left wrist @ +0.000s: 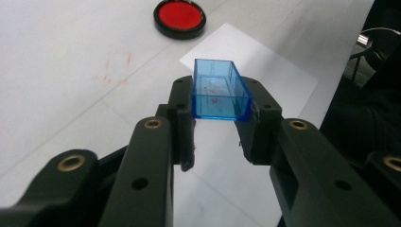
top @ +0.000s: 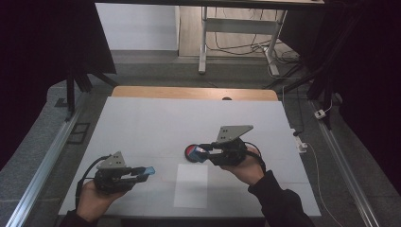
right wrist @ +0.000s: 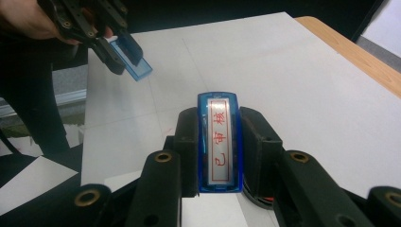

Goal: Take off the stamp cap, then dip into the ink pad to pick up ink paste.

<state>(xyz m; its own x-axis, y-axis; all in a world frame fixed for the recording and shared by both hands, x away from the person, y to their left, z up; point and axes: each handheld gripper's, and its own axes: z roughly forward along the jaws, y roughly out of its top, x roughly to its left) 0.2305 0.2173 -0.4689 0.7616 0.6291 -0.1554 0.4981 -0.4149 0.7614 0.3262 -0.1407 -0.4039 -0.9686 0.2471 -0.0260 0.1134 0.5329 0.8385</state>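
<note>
A clear blue rectangular cap (left wrist: 220,92) sits between the jaws of my left gripper (left wrist: 220,111), open side up. From above, the left gripper (top: 141,172) is at the table's front left with the cap (top: 149,170) at its tip. My right gripper (right wrist: 219,125) is shut on a blue stamp (right wrist: 220,142) whose white label carries red characters. In the high view the right gripper (top: 204,150) holds the stamp (top: 200,151) just over a round black pad with red ink (top: 190,154), also the red pad (left wrist: 179,18). The left gripper (right wrist: 124,56) and its cap (right wrist: 135,63) appear far off.
A white sheet of paper (top: 190,186) lies on the white table cover near the front edge, between the two hands. Faint red marks (left wrist: 113,71) stain the cover. The wooden table edge (top: 194,92) runs along the far side. Metal rails (top: 45,163) flank the table.
</note>
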